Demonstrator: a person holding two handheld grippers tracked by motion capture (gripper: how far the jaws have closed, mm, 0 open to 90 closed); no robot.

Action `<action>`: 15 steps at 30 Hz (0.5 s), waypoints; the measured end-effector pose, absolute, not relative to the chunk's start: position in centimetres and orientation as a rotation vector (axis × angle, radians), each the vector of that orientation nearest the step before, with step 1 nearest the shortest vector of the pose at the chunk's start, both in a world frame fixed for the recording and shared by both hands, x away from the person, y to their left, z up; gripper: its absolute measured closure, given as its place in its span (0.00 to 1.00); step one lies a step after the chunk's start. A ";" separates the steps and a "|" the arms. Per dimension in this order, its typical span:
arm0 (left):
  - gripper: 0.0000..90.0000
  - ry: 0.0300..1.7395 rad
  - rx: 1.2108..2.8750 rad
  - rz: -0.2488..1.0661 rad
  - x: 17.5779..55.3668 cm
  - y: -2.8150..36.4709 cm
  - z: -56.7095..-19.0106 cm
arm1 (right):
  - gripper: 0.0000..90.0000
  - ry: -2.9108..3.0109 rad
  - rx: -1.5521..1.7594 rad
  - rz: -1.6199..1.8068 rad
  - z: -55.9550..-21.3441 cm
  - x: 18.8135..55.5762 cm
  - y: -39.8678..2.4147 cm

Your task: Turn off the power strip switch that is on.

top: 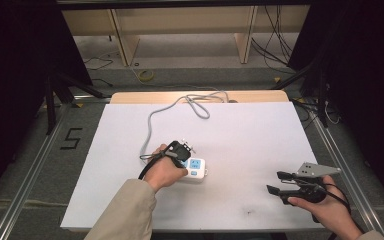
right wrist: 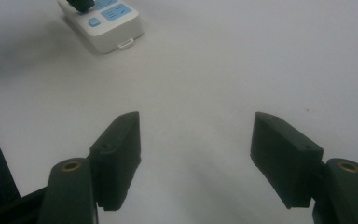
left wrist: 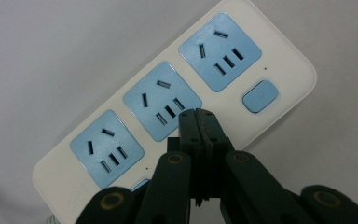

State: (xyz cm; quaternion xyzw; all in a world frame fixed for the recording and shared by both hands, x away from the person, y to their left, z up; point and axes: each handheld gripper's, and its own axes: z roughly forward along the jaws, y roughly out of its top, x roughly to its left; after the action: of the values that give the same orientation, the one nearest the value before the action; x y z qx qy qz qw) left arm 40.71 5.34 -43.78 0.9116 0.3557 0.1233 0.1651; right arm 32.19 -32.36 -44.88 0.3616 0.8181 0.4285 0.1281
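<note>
White plastic with pale blue faces: the power strip (left wrist: pixel 177 105) lies flat on the white sheet (top: pixel 250 135) near the table's middle, a little to the left. We count three blue sockets in a row and a small blue button (left wrist: pixel 260 95) near one end. Its grey cord (top: pixel 152 122) runs off toward the far edge and loops there.

The left gripper (left wrist: pixel 198 114) stands over the strip with its jaws pressed together and nothing between them, tips above the middle socket; we cannot tell whether they touch it.

The right gripper (right wrist: pixel 196 154) hangs well apart on the right side of the sheet, jaws spread wide and empty over bare white.
</note>
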 end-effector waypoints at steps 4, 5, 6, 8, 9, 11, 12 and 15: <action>1.00 1.014 2.596 0.355 40.7 5.3 -43.8 | 0.37 2.381 1.049 1.248 -44.9 32.2 -32.3; 1.00 1.015 2.595 0.354 40.7 5.3 -43.8 | 0.37 2.381 1.049 1.247 -44.9 32.2 -32.3; 1.00 1.015 2.593 0.352 40.7 5.4 -43.8 | 0.37 2.381 1.049 1.247 -44.9 32.2 -32.4; 1.00 1.014 2.591 0.346 40.8 5.5 -43.8 | 0.37 2.380 1.051 1.246 -44.9 32.2 -32.4; 1.00 1.019 2.584 0.346 40.7 5.5 -43.8 | 0.37 2.380 1.051 1.246 -44.9 32.2 -32.4; 1.00 1.014 2.591 0.348 40.7 5.5 -43.8 | 0.37 2.381 1.050 1.246 -44.9 32.2 -32.4; 1.00 1.012 2.592 0.349 40.7 5.5 -43.8 | 0.38 2.381 1.050 1.245 -44.9 32.2 -32.4; 1.00 1.013 2.587 0.348 40.7 5.5 -43.8 | 0.37 2.382 1.051 1.245 -44.9 32.2 -32.4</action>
State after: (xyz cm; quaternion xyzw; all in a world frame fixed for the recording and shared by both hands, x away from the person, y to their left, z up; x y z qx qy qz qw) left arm 40.71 5.50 -43.79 0.9104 0.3566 0.1227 0.1701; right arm 32.21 -32.37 -44.88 0.3614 0.8185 0.4280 0.1275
